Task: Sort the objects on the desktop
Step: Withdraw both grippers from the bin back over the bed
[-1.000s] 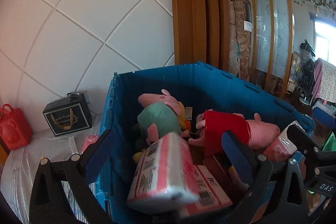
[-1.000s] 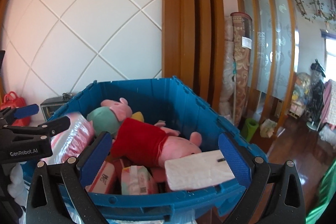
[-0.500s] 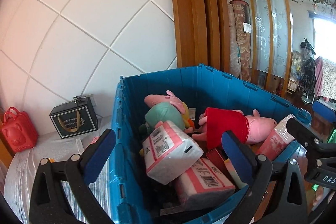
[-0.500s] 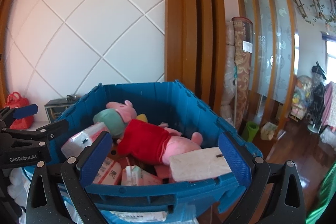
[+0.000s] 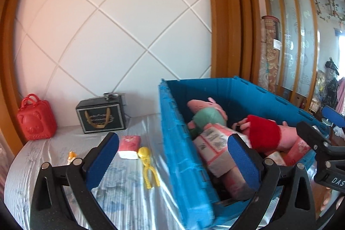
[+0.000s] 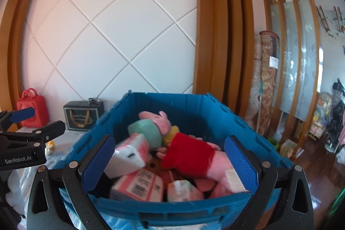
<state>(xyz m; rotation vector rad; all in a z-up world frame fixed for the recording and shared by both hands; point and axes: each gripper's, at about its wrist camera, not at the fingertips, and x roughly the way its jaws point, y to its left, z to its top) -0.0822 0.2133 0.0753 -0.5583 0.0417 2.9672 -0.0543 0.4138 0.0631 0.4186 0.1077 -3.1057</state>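
A blue crate stands on the table and holds a plush pig in a red dress, a plush pig in green and several pink tissue packs. My left gripper is open and empty, straddling the crate's left wall. My right gripper is open and empty over the crate's near rim. A pink tissue pack and a yellow toy lie on the table left of the crate.
A red bear-faced case and a black gift box stand against the white panelled wall. A small orange item lies near the left finger. Wooden posts and a screen rise behind the crate.
The left gripper has let go of the pink tissue pack, which now rests in the crate. The left view has swung left and back, showing the table. The right gripper has pulled back a little.
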